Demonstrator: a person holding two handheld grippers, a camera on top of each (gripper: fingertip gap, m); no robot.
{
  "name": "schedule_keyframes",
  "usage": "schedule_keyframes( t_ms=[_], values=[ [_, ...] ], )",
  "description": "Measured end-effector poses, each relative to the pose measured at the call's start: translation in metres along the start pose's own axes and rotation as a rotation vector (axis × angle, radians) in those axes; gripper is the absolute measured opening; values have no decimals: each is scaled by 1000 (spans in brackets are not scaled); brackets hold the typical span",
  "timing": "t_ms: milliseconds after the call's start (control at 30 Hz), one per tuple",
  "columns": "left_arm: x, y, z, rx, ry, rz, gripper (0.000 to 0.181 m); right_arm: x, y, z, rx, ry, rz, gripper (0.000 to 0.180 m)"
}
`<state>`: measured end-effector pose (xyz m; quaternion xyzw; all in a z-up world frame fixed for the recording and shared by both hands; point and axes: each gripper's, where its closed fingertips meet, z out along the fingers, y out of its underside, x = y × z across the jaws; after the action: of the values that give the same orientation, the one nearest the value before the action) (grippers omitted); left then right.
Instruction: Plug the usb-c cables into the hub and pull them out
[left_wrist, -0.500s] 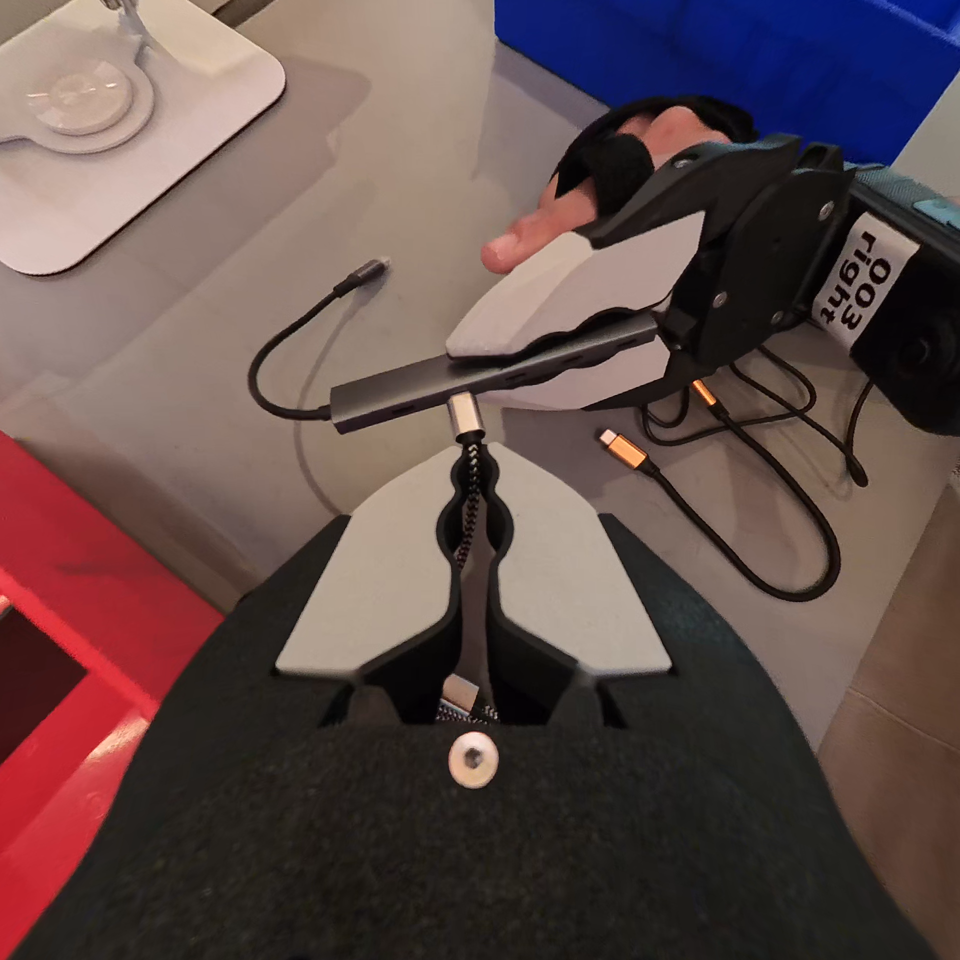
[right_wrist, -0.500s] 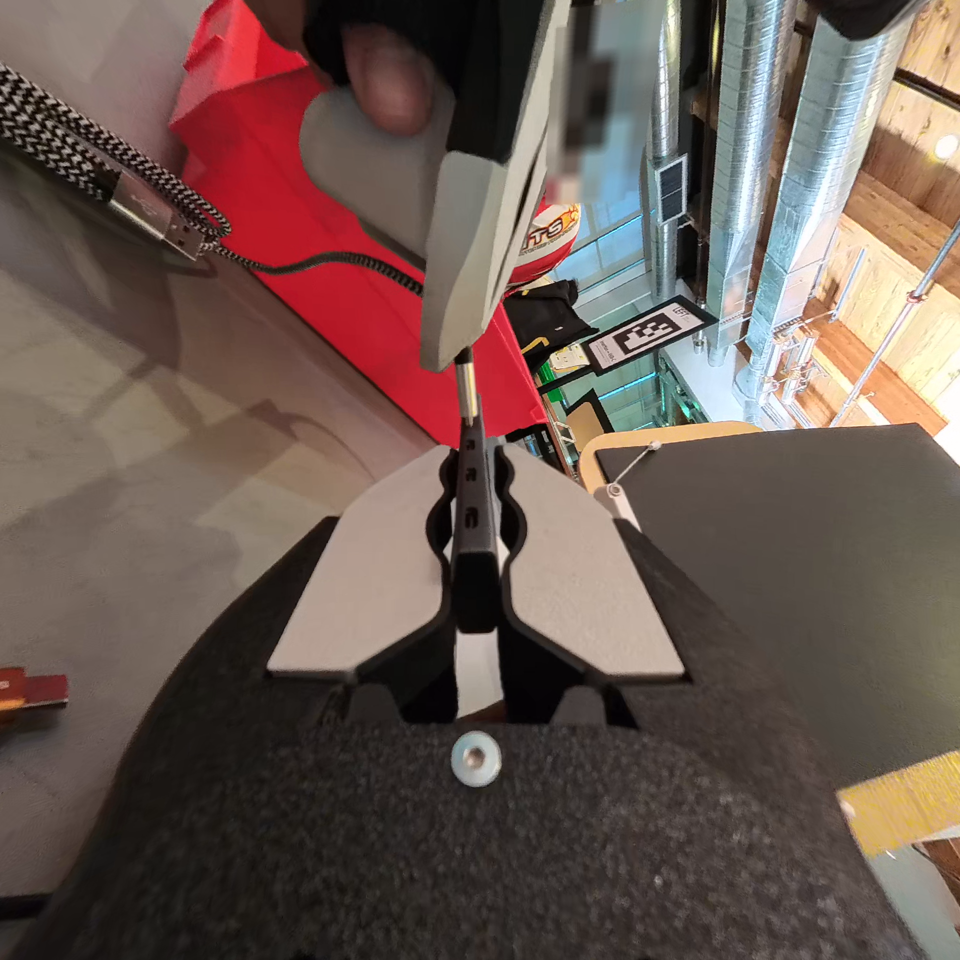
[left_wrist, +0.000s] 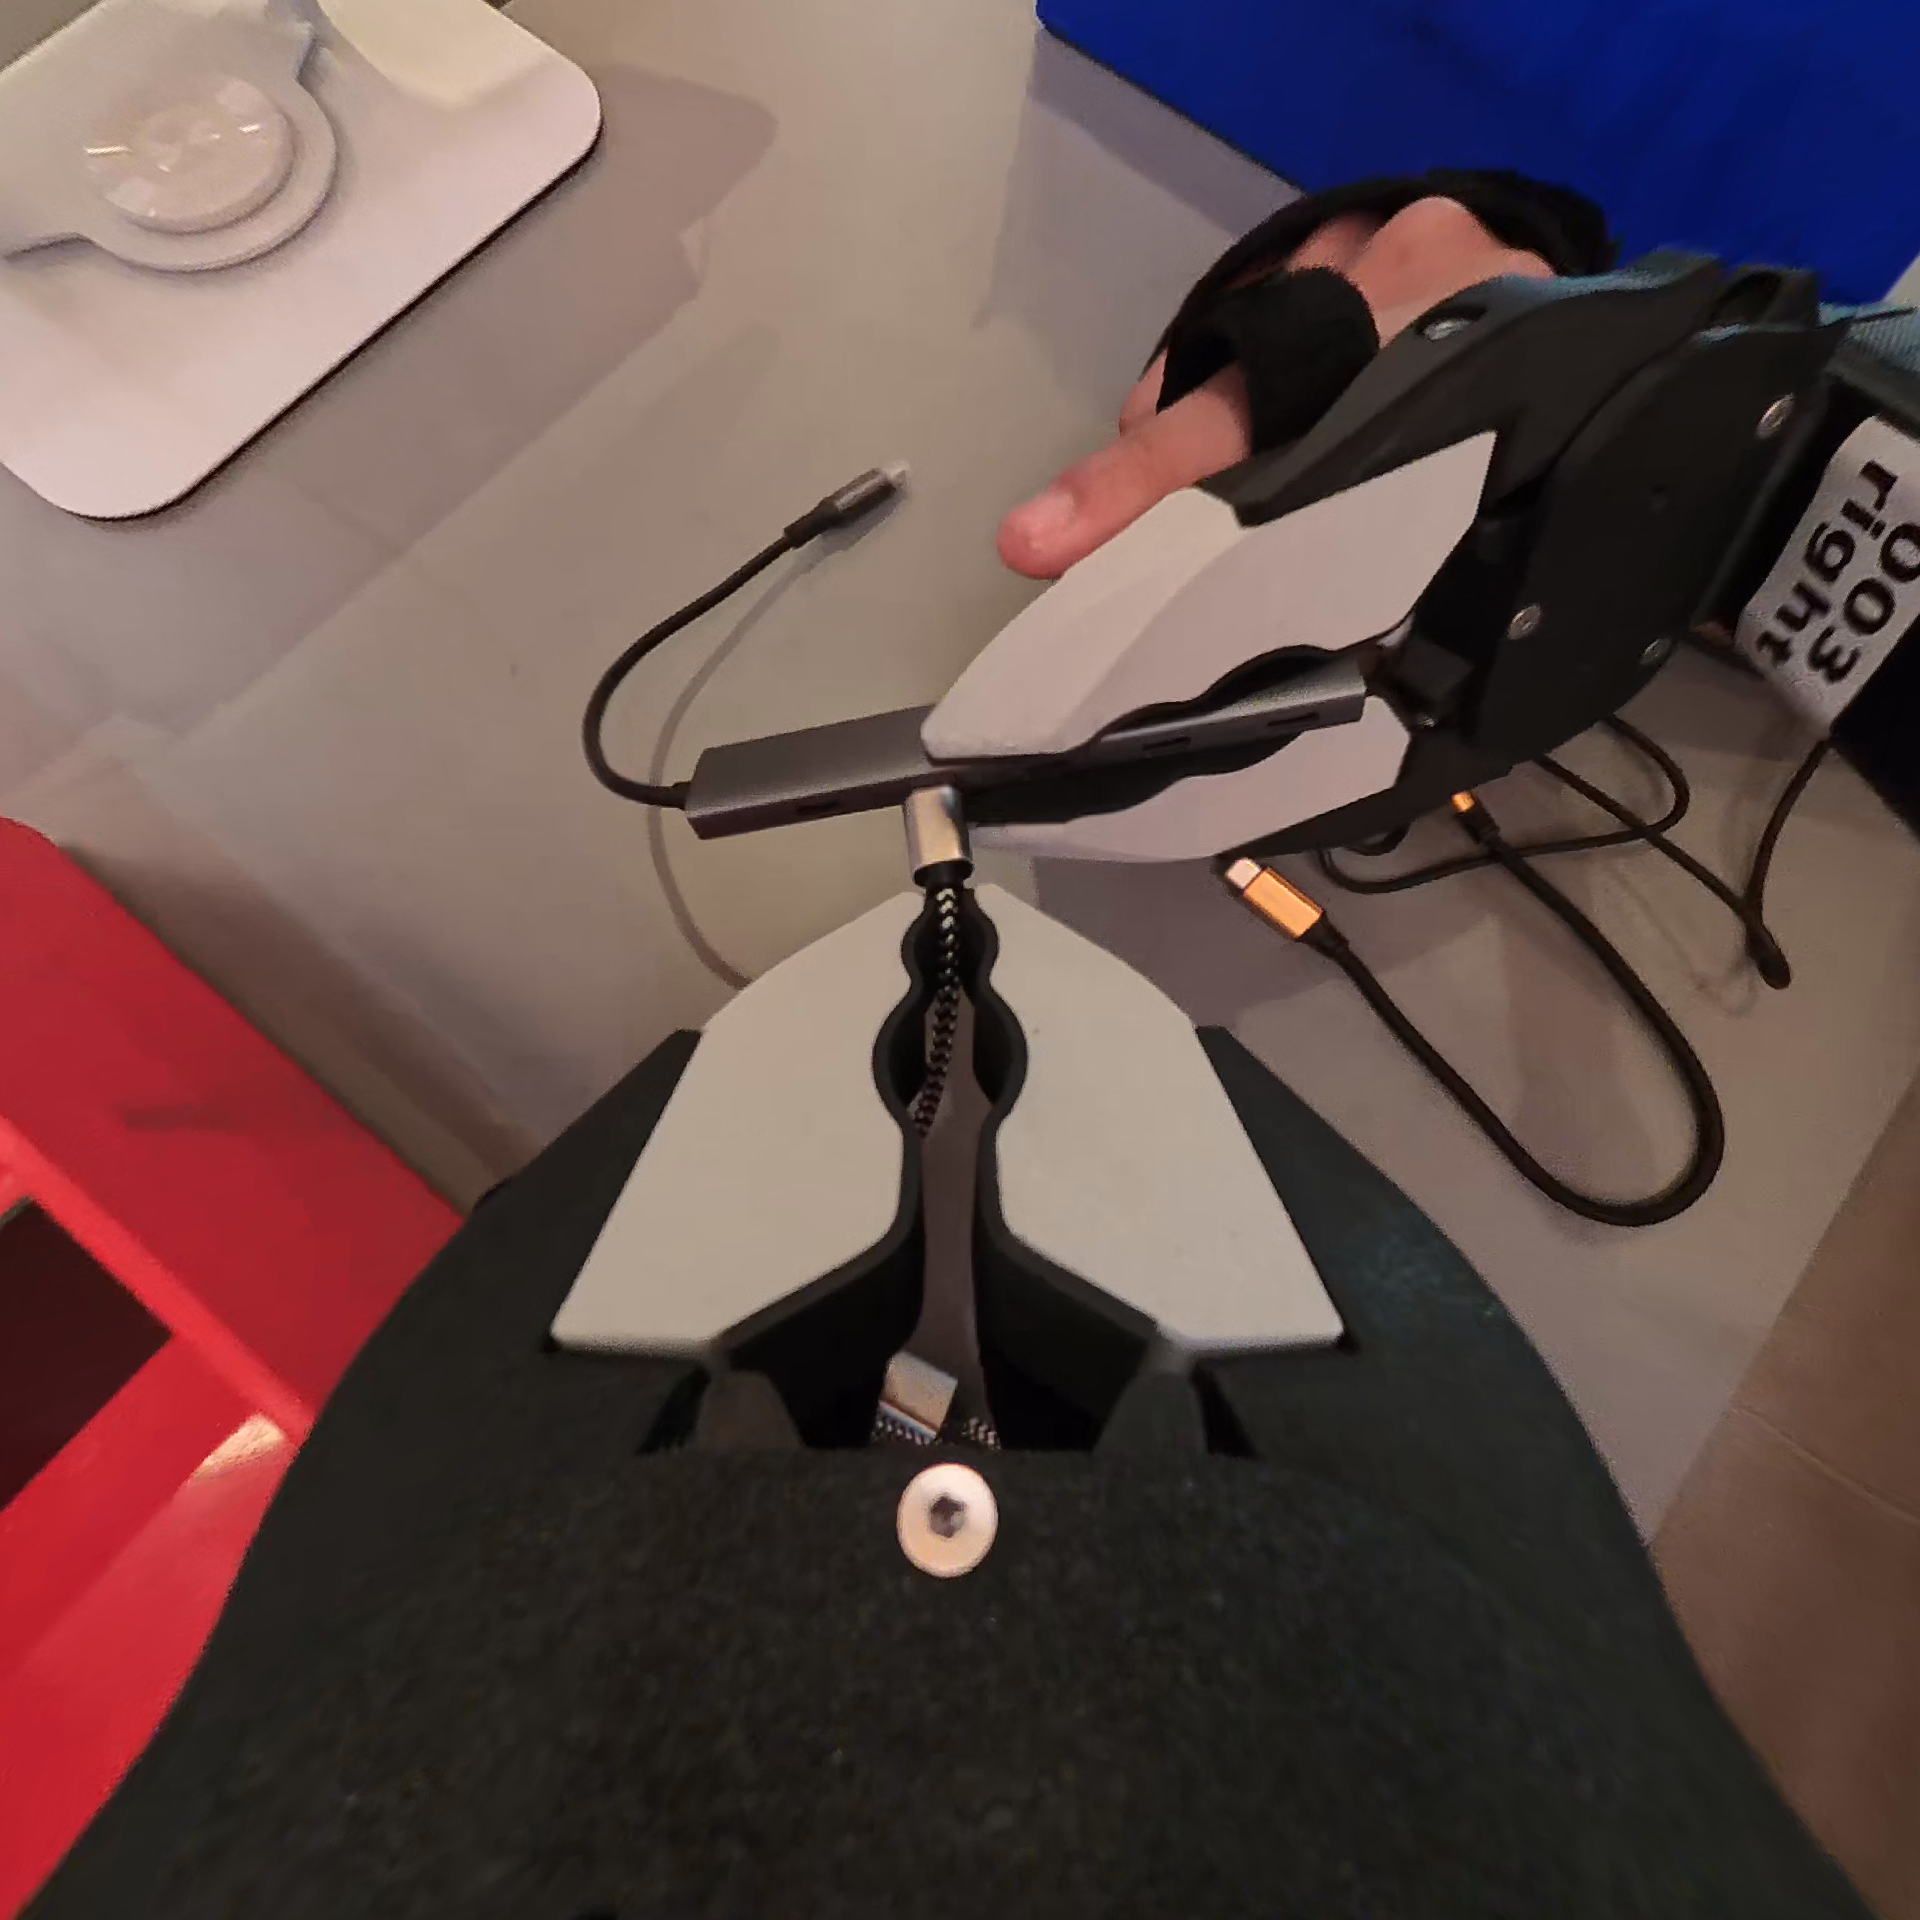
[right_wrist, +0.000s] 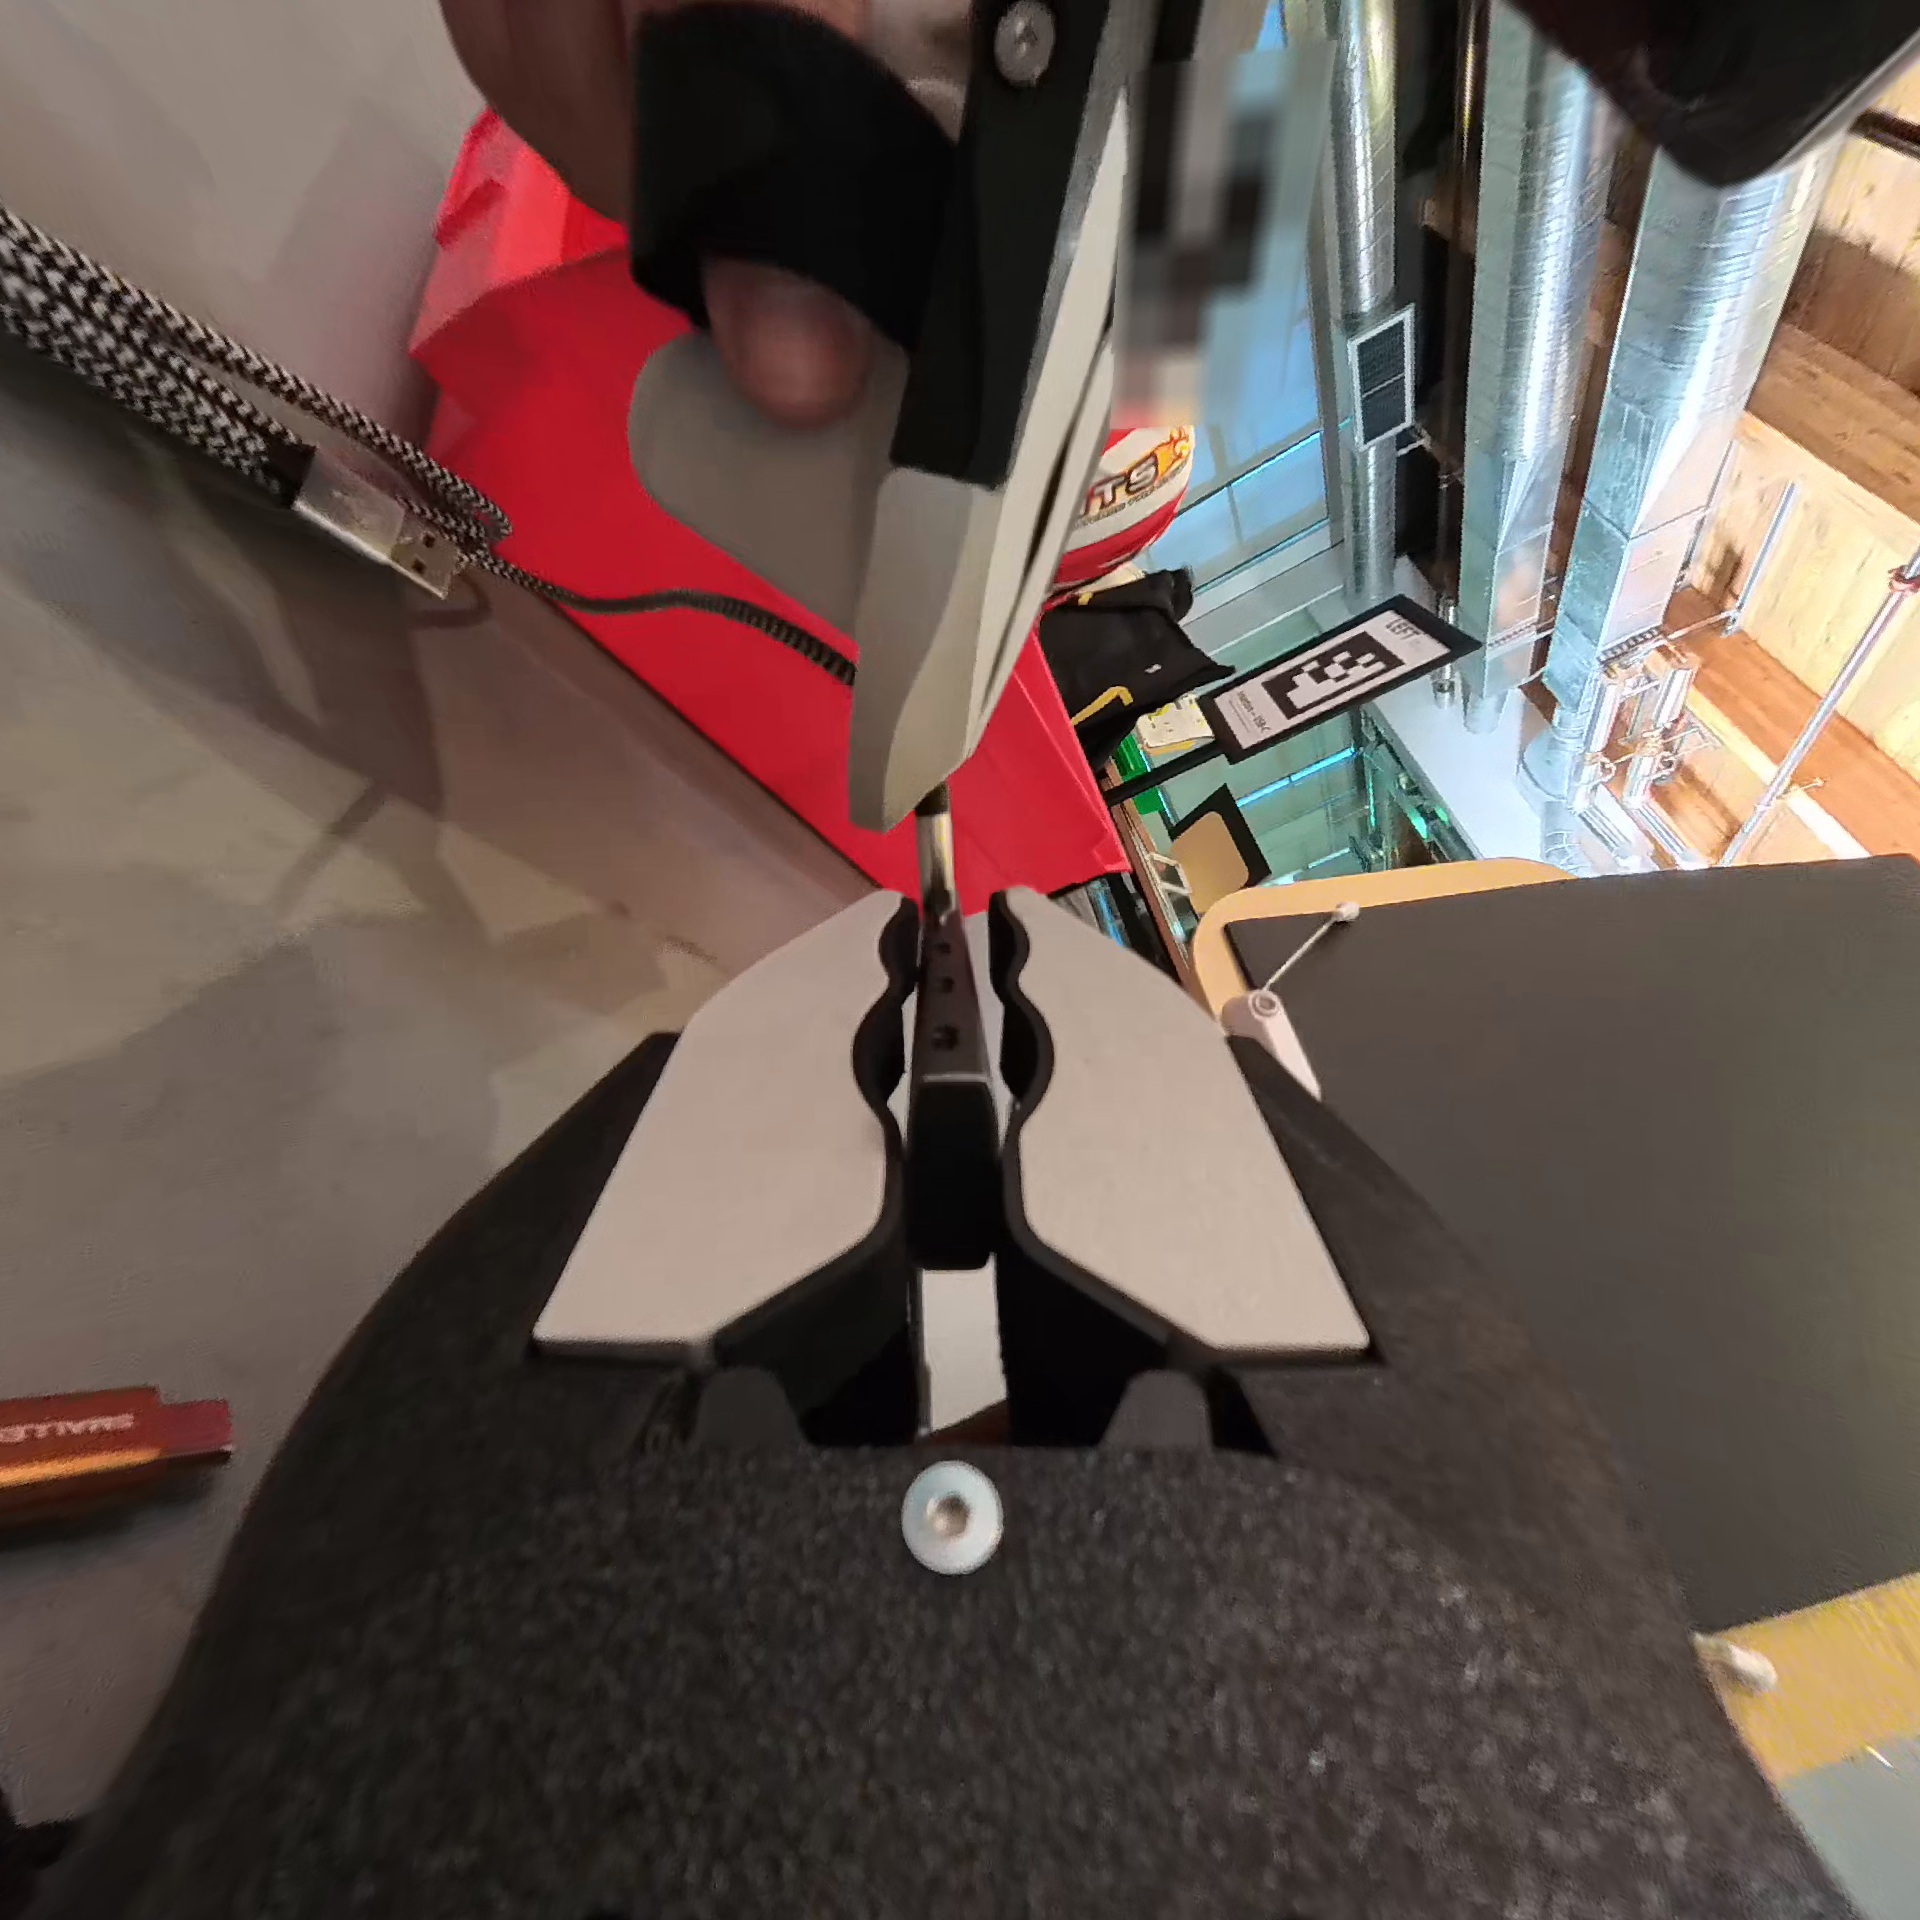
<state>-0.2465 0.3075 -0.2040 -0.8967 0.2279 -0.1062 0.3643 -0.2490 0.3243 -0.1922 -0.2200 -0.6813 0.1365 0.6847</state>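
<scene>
My right gripper (right_wrist: 951, 914) is shut on a slim grey hub (right_wrist: 943, 1029) and holds it above the table; in the left wrist view the right gripper (left_wrist: 961, 784) clamps the hub (left_wrist: 800, 779) from the right. My left gripper (left_wrist: 945, 914) is shut on a black-and-white braided cable (left_wrist: 940, 997) just behind its silver usb-c plug (left_wrist: 938, 836). The plug butts against the hub's long side, its tip hidden. In the right wrist view the left gripper (right_wrist: 904, 769) points down at the hub, with the plug (right_wrist: 933, 847) between them.
An orange-tipped black cable (left_wrist: 1278, 902) lies on the table to the right. The hub's own tail plug (left_wrist: 854, 497) hangs behind it. A white pad (left_wrist: 312, 260), a red bin (left_wrist: 156, 1091) and a blue bin (left_wrist: 1455, 104) stand around. The braided cable's USB-A end (right_wrist: 379, 530) and a red stick (right_wrist: 104, 1444) lie on the table. Less than 4 cm separates the two grippers' tips.
The left gripper has come slightly closer to the hub, and less of the plug shows between them in the right wrist view. Both grips are unchanged.
</scene>
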Motion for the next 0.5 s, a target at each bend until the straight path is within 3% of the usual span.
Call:
schedule_keyframes(
  t_ms=[333,500],
  values=[
    [2,-5,-5,22,20,-21,2,-4,35,2,-134,-50,19,13],
    [-3,-6,-7,20,-13,-36,2,6,25,-1,-92,-18,66,13]
  ],
)
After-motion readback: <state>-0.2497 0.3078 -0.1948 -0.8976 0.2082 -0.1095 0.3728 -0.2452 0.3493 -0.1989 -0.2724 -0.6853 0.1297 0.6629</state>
